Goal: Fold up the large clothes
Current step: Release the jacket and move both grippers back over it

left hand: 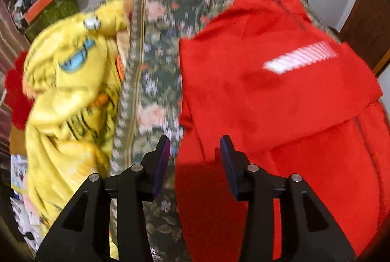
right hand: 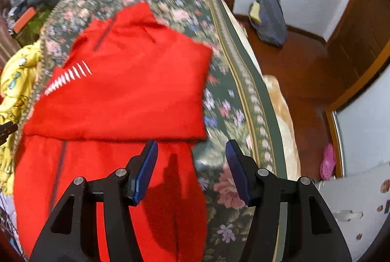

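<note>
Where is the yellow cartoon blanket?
In the left wrist view, the yellow cartoon blanket lies bunched at the left, beside the floral bedspread, apart from the red jacket.

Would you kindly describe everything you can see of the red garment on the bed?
The red garment is bright red, of soft-looking fabric, with a dark zip line and a patch of slanted white stripes. It lies partly folded on the floral bedspread: an upper layer is turned over the lower part, leaving a straight fold edge. Both grippers hover above it, jaws open, gripping nothing. The yellow garment lies apart, off the bed's edge.
</note>
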`<state>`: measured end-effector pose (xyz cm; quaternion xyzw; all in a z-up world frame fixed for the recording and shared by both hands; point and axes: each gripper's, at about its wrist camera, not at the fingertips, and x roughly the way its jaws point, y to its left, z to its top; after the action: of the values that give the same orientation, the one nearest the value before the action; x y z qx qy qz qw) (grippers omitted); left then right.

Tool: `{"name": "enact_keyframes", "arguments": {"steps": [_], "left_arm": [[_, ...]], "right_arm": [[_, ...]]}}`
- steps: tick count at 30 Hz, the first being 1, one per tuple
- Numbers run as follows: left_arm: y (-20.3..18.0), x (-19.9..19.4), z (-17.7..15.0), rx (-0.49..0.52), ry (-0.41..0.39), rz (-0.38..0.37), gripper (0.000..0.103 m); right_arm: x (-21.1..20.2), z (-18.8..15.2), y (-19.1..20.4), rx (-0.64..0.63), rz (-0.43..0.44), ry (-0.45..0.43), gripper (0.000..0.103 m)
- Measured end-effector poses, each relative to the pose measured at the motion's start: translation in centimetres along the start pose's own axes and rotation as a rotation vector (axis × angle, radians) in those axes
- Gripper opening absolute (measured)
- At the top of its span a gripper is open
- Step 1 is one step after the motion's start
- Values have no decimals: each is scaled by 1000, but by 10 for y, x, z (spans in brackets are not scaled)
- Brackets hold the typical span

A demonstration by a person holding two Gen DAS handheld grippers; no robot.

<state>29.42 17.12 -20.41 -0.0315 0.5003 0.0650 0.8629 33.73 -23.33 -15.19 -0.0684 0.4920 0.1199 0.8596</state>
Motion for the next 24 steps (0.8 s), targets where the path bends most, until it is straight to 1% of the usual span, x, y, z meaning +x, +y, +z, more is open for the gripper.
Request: {"name": "enact_keyframes", "arguments": {"steps": [5,6,9,12,14,18,19,22,24], "left_arm": [[-15,-27,45,41,-106,-26,50],[-21,-31,58,52,-130,-39,51],[-33,-33,89,74,-171,-68,54],[-45,-23,118,89,-196,-103,54],[-52,-8,137,82,-203,-118,54],[-60,36,165,70,-189,-90,54],[-60,50,171,62,-177,-94,54],[-60,87,186,47,-140,-115,54],[-60,111,193,55,-111,-110,54]], "right_arm": [[-15,29,21,-49,15,-89,54],[-16,37,26,-63,20,-107,54],[-12,57,39,-100,17,-131,55],[-3,79,53,-134,1,-168,55],[8,93,60,-140,-3,-178,56],[37,116,71,-141,30,-163,56],[44,121,72,-141,37,-155,56],[84,144,74,-112,65,-100,56],[107,156,72,-85,92,-62,56]]}}
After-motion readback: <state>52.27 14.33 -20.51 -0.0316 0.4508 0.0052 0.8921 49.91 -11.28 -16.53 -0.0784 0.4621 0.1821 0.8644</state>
